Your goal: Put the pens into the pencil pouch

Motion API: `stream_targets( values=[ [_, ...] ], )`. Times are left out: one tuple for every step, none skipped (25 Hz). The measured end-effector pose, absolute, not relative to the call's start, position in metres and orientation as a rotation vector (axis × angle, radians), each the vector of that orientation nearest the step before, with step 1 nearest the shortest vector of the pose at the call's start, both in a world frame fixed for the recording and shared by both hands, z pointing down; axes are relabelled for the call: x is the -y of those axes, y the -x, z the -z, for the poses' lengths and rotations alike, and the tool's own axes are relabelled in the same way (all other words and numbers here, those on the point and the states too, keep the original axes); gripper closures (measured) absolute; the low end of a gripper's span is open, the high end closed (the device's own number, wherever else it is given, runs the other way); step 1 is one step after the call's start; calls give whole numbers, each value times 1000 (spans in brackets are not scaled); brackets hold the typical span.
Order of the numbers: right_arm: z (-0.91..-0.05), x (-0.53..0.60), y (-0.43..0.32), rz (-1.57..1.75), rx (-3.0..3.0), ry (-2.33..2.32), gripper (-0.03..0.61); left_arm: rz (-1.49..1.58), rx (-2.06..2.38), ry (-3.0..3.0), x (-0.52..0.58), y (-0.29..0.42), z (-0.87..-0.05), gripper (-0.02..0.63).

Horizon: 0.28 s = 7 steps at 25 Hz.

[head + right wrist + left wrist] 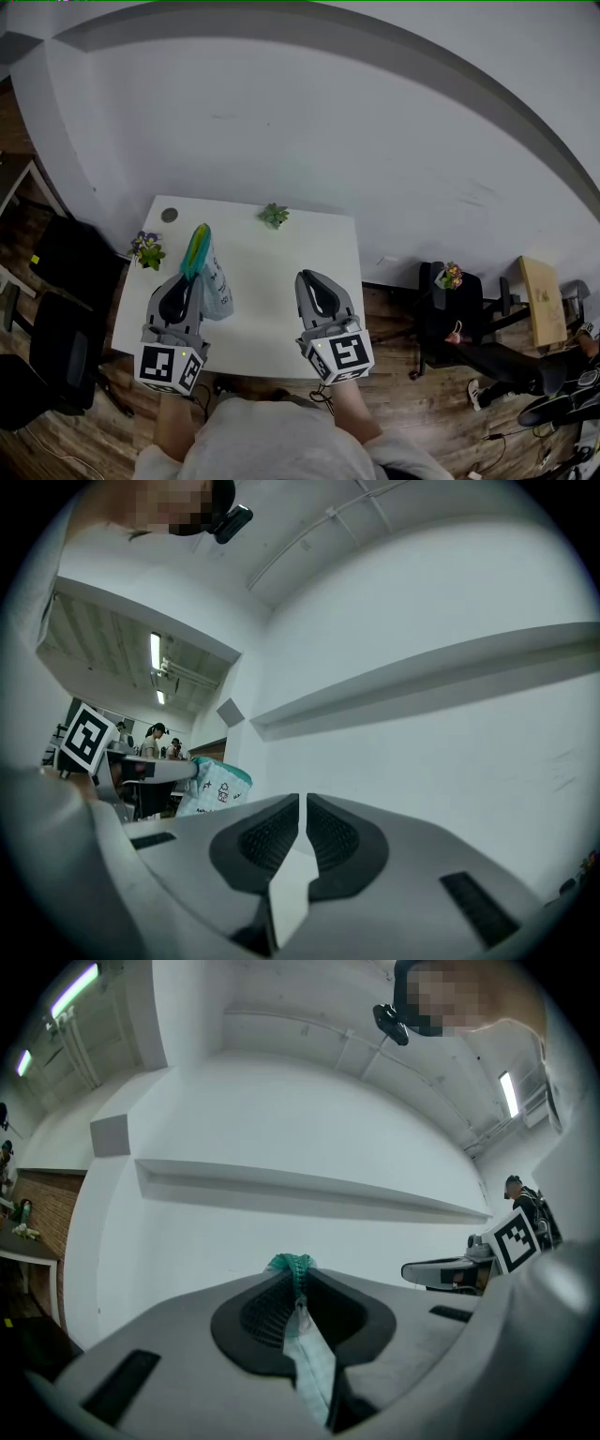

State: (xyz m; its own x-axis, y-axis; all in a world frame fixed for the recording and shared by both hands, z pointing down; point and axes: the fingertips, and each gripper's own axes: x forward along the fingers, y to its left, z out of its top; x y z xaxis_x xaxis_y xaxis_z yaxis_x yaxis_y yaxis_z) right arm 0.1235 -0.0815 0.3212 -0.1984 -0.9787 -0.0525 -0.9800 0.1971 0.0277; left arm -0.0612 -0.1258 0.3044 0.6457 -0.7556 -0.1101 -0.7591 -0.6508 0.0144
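The left gripper (187, 281) is clamping its fingers (253, 1321) on the soft, teal-zipped pencil pouch (208, 272), upright toward the white worktop's (262, 319) 9 o'clock edge. The right gripper (314, 281) is holding its fingers (267, 841) together, empty, over open worktop toward 3 o'clock.

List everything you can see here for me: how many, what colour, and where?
table: one, white, against the wall
pencil pouch: one, pale with a teal top, held above the table's left side
potted plants: two, green; one with purple flowers at the left edge, one at the far edge
round disc: one, grey, far left corner
pens: none in view
left gripper: grey, clamped on the pouch
right gripper: grey, jaws together, empty
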Motion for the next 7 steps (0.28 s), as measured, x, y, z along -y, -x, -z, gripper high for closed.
stream_targets(
  values=[
    [-321, 82, -124, -84, -2414, 1971, 534, -163, -1298, 2819, 126, 60, -304, 554],
    [-322, 83, -124, -84, -2416, 1969, 534, -161, -1298, 2819, 126, 59, -305, 554],
    [-322, 84, -124, -84, -2418, 1967, 534, -159, -1298, 2819, 126, 59, -305, 554],
    [-322, 85, -125, -85, -2421, 1966, 534, -159, -1298, 2818, 127, 58, -305, 554],
    [-322, 86, -125, -86, -2423, 1964, 534, -159, -1299, 2817, 127, 57, -305, 554],
    [-323, 87, -125, -87, -2425, 1962, 534, -160, -1299, 2816, 128, 56, -305, 554],
    [-323, 88, -126, -88, -2427, 1960, 534, -160, -1299, 2815, 129, 56, -305, 554]
  ],
)
